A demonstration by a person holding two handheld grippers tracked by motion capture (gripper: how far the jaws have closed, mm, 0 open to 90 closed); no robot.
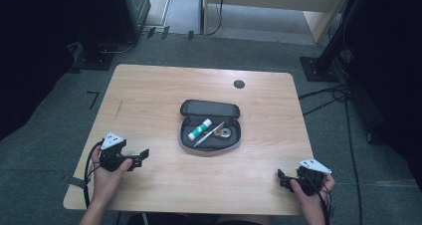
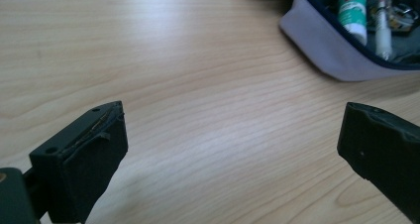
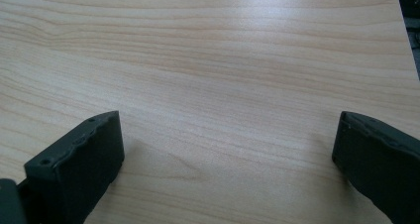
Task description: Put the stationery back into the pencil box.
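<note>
An open grey pencil case [image 1: 209, 125] lies at the middle of the wooden table [image 1: 149, 95]. Inside it are a white and green glue stick [image 1: 199, 129], a silver pen [image 1: 210, 134] and a small metal item [image 1: 226, 132]. My left gripper [image 1: 142, 155] rests near the front left, open, with its jaws pointing right toward the case and nothing between them. In the left gripper view the left gripper [image 2: 233, 135] has bare wood between its jaws, with the case [image 2: 327, 40], glue stick [image 2: 352, 11] and pen [image 2: 382, 21] at the upper right. My right gripper [image 1: 282, 177] sits at the front right corner; the right gripper [image 3: 228, 144] is open and empty.
A black round grommet [image 1: 239, 84] sits in the tabletop near the far edge. Dark equipment stands [image 1: 99, 56] and a stand base [image 1: 318, 68] rise from the carpet behind the table. Cables [image 1: 328, 98] trail on the floor to the right.
</note>
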